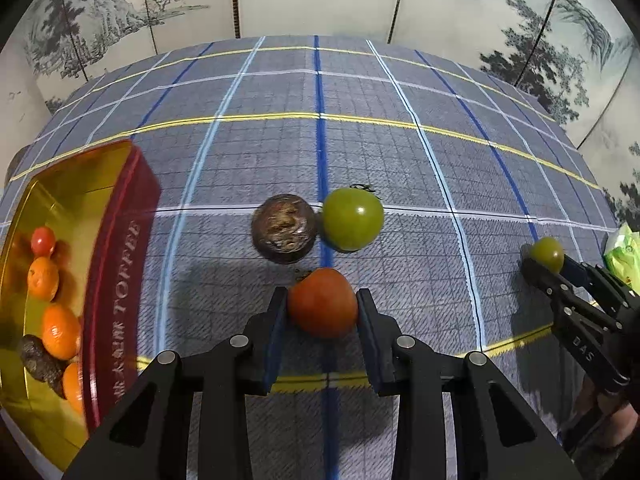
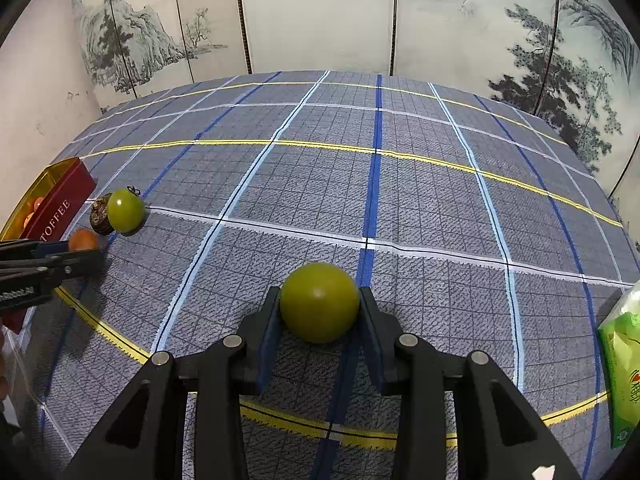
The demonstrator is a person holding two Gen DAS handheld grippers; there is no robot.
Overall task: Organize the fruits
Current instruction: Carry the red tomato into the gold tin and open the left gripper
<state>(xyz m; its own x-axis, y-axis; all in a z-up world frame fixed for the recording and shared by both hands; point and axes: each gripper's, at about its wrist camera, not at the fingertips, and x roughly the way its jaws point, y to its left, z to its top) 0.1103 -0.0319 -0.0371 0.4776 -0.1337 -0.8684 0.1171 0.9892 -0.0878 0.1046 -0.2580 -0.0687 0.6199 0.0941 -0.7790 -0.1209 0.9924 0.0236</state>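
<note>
Left gripper point(image 1: 322, 312) sits nearest in its own view, pads point(image 1: 278, 336) pressed on both sides of the red tomato point(image 1: 322, 303), so it's clenched on that fruit, which looks to rest on or just above the checked tablecloth point(image 1: 400, 160); can't tell if it's lifted. Right gripper point(image 2: 319, 307) likewise grips the small green tomato point(image 2: 319, 302) between its pads, low over the cloth, well to the right of the other fruit.

Loose on the cloth just beyond the red tomato: a dark wrinkled fruit point(image 1: 285, 228) touching or almost touching a larger green tomato point(image 1: 353, 219) on its right. Red toffee tin point(image 1: 116, 280) is at the left edge, gold inside, already holding several orange fruits point(image 1: 60, 330), a small red one point(image 1: 43, 240) and a dark brown one point(image 1: 38, 358). Green packet point(image 2: 622, 368) at far right edge, not part of the job as far as I can judge.

Step in hand, my read: both fruits grasped, pick stage done, transport not started. Next move calls for lifting the red tomato clear and carrying it left over the tin wall, then releasing low so it doesn't bounce on the fruit inside. Right one has a longer carry across the cloth and should wait or come in behind the left to avoid the grippers clashing at the tin. Round, smooth skins could slip if the squeeze is light.
</note>
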